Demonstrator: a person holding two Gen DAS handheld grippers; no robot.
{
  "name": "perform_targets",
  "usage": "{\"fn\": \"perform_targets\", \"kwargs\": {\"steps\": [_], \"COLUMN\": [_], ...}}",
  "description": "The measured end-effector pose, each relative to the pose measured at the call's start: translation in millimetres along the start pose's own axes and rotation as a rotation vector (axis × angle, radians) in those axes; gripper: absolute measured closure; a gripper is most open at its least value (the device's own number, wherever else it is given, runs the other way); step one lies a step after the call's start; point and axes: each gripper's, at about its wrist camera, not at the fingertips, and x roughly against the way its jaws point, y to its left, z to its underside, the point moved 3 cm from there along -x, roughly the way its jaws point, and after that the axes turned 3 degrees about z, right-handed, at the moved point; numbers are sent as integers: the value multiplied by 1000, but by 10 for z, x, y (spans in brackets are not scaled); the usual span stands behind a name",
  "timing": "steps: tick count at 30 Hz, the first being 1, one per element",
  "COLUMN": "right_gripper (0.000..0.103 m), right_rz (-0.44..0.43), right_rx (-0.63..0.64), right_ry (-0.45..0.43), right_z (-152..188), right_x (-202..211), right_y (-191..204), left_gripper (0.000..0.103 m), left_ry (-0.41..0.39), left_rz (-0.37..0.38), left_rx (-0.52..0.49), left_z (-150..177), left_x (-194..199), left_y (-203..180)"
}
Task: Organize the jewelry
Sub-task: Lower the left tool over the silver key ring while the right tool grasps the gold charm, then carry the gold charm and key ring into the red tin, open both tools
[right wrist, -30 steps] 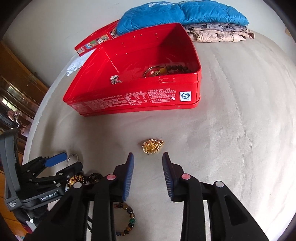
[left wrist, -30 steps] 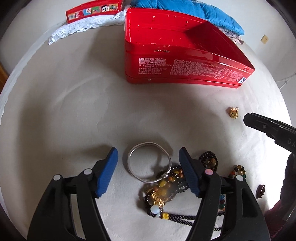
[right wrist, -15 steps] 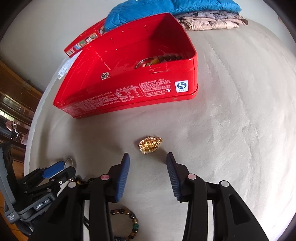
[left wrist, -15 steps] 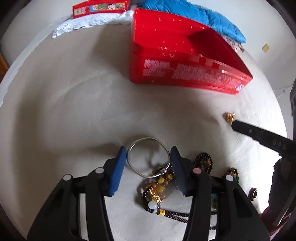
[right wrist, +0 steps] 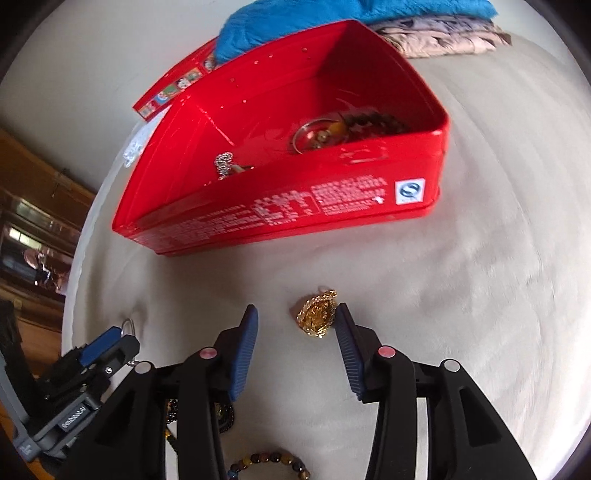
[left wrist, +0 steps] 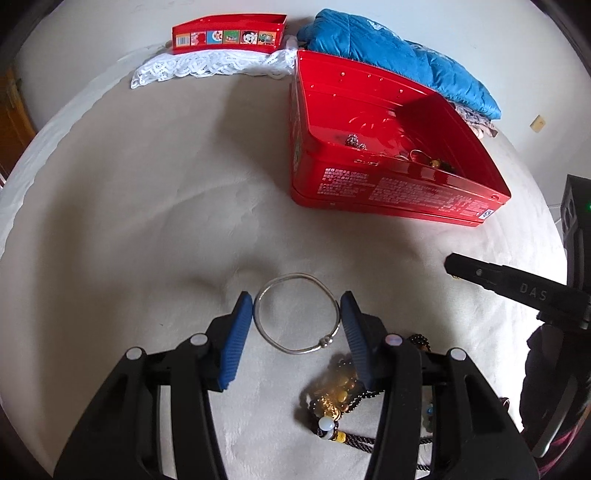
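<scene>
Left wrist view: the left gripper (left wrist: 296,309) is low over the bed (left wrist: 129,221), fingers level and pointing toward the far edge. Its jaws stand apart on either side of one silver bangle (left wrist: 296,314); the left pad (left wrist: 236,341) touches or nearly touches the ring, and the right pad sits just beside it. Whether they press it cannot be told. One tangle of dark and amber beads (left wrist: 340,398) lies just behind the bangle, under the right finger. Bare cloth runs wide to the left and ahead. One open red tin (left wrist: 388,184) sits toward the far right corner with a few pieces inside. A second, smaller red box (left wrist: 229,33) stands at the far edge on white lace (left wrist: 207,66), beside a blue quilt (left wrist: 399,62). A finger of the right gripper (left wrist: 495,280) reaches in from the right.

Right wrist view: the right gripper (right wrist: 295,319) is tilted down, jaws apart around one gold pendant (right wrist: 317,314), which lies against the right pad. The tin (right wrist: 295,210) is near, straight ahead. Bare cloth spreads to the right. One bead bracelet (right wrist: 269,461) lies under the gripper. The left gripper (right wrist: 107,343) is at the lower left.
</scene>
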Motion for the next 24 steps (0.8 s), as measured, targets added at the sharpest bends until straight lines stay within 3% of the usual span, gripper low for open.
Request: {"fn": "perform_targets", "kwargs": {"steps": [2,4,6,13,19,24], "right_gripper": [63,76,81,82,88,88], "right_rz": [14,67,112,200,129,129], "right_rx": [19,49,83,182,153,166], "right_ry": [-10,-19,-26,-33,-44,-65], "right_z": [-24,-33,-21,45,45,78], "right_x": [-21,-36,-44,-55,88,207], "right_y": [3,13,51,171,105,124], "left_gripper": [55,55,55,55,55,55], "left_ry": [-1,0,2,5,-4,-31], "left_rz": [4,6,10,15,23,24], "left_rx": [-3,-6,-7,-7,-10,-11], "left_z": [3,5,6,1,-1,-5], "left_x": [6,5,1,-9,6,66], "left_y": [-8,-16,-17,-19,-11,-12]}}
